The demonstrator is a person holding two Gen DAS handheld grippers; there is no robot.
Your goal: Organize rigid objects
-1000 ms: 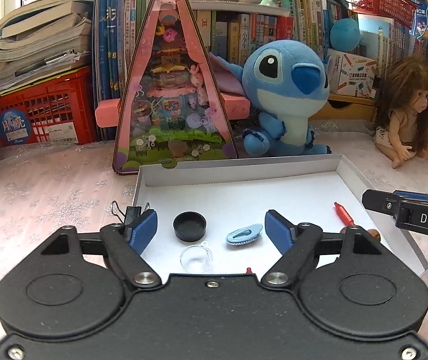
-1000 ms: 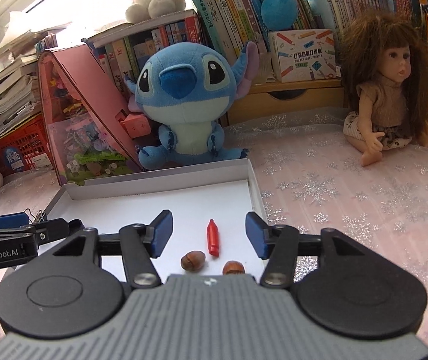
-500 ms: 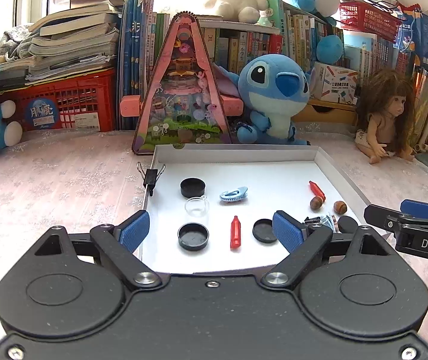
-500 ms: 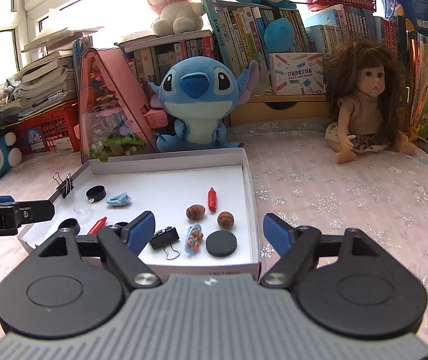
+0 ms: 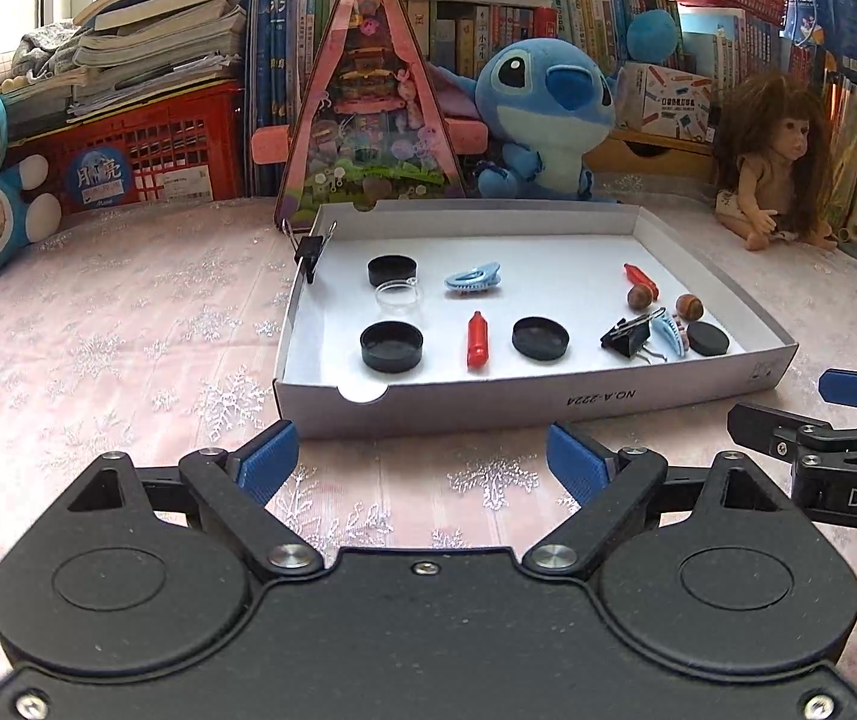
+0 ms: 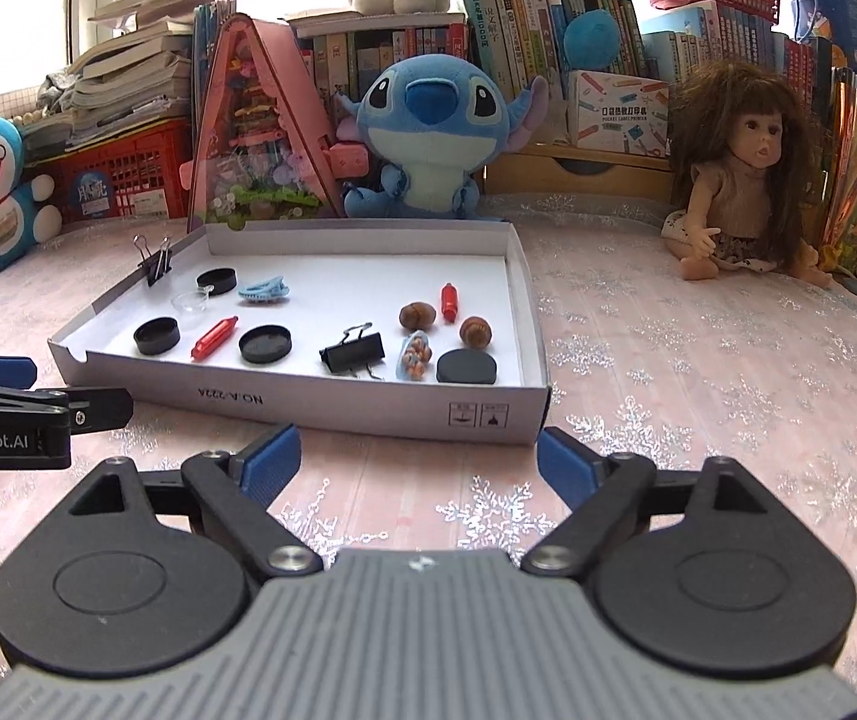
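Compared with a second ago, both grippers are seen farther back: then their blue pads framed items inside the shallow white cardboard tray [image 5: 524, 405], whereas now the whole tray is seen beyond them on the pink snowflake-patterned tablecloth [image 5: 128, 348]. The left gripper [image 5: 422, 462] is released, jaws spread wide with nothing between them. The right gripper [image 6: 417, 461] has its jaws opening, and only cloth is seen between them.

The task's small rigid objects are all laid inside the tray: matte black round plastic lids [image 5: 391, 347], a clear round dish [image 5: 398, 299], two glossy red bottle-shaped pieces [image 5: 477, 341], a ribbed light-blue hair claw [image 5: 472, 279], brown rounded nuts [image 6: 475, 332] and a black metal binder clip [image 6: 353, 353]. Another binder clip [image 5: 310, 251] is clamped upright on the tray's left wall.

The decorated blue hair clip [image 6: 414, 356] is shown clearly only in the right wrist view; in the left view it is partly hidden by the clip.
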